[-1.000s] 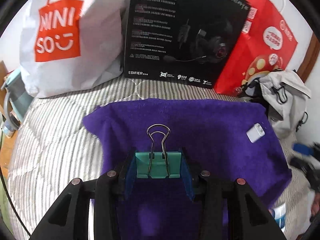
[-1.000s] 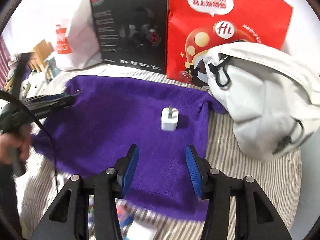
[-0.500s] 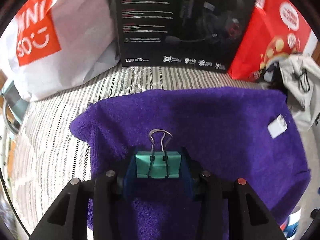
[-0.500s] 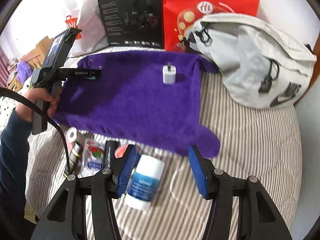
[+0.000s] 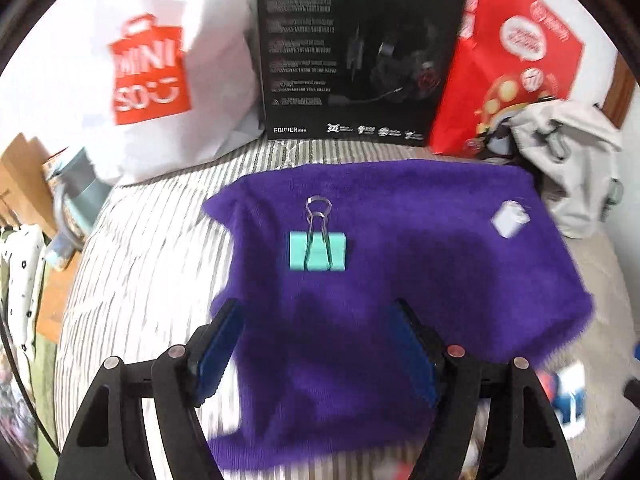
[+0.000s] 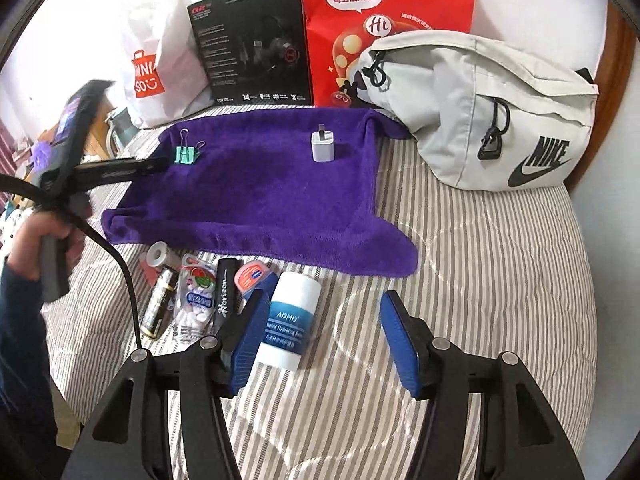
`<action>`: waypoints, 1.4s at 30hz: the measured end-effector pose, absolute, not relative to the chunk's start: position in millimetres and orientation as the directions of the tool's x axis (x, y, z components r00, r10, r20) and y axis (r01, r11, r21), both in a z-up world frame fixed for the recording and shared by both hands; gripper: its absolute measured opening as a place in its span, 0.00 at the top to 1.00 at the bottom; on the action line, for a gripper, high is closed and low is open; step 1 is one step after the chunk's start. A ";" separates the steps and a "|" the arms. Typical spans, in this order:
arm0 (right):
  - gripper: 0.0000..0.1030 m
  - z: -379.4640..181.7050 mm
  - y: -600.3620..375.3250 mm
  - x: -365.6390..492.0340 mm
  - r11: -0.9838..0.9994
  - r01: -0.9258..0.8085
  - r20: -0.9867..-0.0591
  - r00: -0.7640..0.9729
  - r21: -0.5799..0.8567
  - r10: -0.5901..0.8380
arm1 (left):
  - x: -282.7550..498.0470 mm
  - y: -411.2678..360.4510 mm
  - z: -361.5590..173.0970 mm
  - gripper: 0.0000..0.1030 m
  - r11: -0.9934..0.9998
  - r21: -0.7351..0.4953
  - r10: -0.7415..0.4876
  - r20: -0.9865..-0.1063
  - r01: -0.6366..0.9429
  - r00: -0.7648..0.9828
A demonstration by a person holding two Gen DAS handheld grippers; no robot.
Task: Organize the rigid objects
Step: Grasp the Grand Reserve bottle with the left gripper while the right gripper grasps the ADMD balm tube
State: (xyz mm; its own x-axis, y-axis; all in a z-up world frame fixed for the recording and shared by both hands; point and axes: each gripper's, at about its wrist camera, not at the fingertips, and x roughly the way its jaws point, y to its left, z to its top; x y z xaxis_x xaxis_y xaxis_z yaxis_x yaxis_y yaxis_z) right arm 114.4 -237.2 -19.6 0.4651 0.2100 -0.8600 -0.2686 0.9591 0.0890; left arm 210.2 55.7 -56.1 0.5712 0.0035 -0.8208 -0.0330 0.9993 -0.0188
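A teal binder clip [image 5: 317,251] [image 6: 186,154] lies free on the purple towel [image 5: 400,280] [image 6: 260,200] near its far left corner. My left gripper [image 5: 318,352] is open and pulled back from the clip. A white charger plug [image 5: 509,220] [image 6: 323,145] stands on the towel's far right. My right gripper [image 6: 320,340] is open over the striped bed, with a white and blue bottle [image 6: 290,322] beside its left finger. A row of small items [image 6: 192,300] lies in front of the towel.
A white shopping bag [image 6: 154,68], a black headset box [image 6: 256,52] and a red paper bag [image 6: 384,20] stand along the back. A grey sling bag [image 6: 488,112] sits at the right. A person's hand [image 6: 44,236] holds the left gripper's handle.
My left gripper opened, let go of the binder clip on the towel and drew back. My right gripper pulled back from the charger to the items in front of the towel.
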 end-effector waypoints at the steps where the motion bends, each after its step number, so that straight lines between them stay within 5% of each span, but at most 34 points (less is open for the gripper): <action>1: 0.44 -19.3 -237.1 112.3 0.959 -0.267 -0.858 0.467 0.093 0.213 | 199.0 57.7 -53.6 0.29 0.999 -0.034 -0.007 -0.821 -0.037 0.571; 8: 0.44 -19.9 -234.0 87.7 0.956 -0.271 -0.850 0.470 0.117 0.237 | 114.3 37.0 -58.3 0.31 0.990 -0.139 -0.127 -0.804 0.023 0.580; 18: 0.43 -33.1 -240.4 52.6 0.959 -0.254 -0.860 0.455 0.124 0.231 | 75.8 -31.8 -80.2 0.31 0.982 -0.005 -0.112 -0.825 0.191 0.555; 21: 0.43 -35.5 -243.7 46.3 0.960 -0.248 -0.862 0.451 0.127 0.230 | 77.9 -38.6 -89.0 0.37 0.979 0.005 -0.110 -0.832 0.206 0.544; 25: 0.41 -40.5 -247.2 43.4 0.965 -0.232 -0.870 0.445 0.119 0.214 | 81.5 -42.8 -104.0 0.68 0.975 0.024 -0.094 -0.855 0.221 0.510; 28: 0.41 -43.0 -250.9 42.2 0.967 -0.223 -0.872 0.440 0.123 0.213 | 76.8 -34.5 -102.2 0.77 0.975 -0.012 -0.127 -0.851 0.224 0.509; 42: 0.41 -57.0 -241.2 46.7 0.961 -0.239 -0.883 0.412 0.136 0.227 | 58.4 33.8 -101.2 0.77 0.994 -0.023 -0.075 -0.859 0.107 0.507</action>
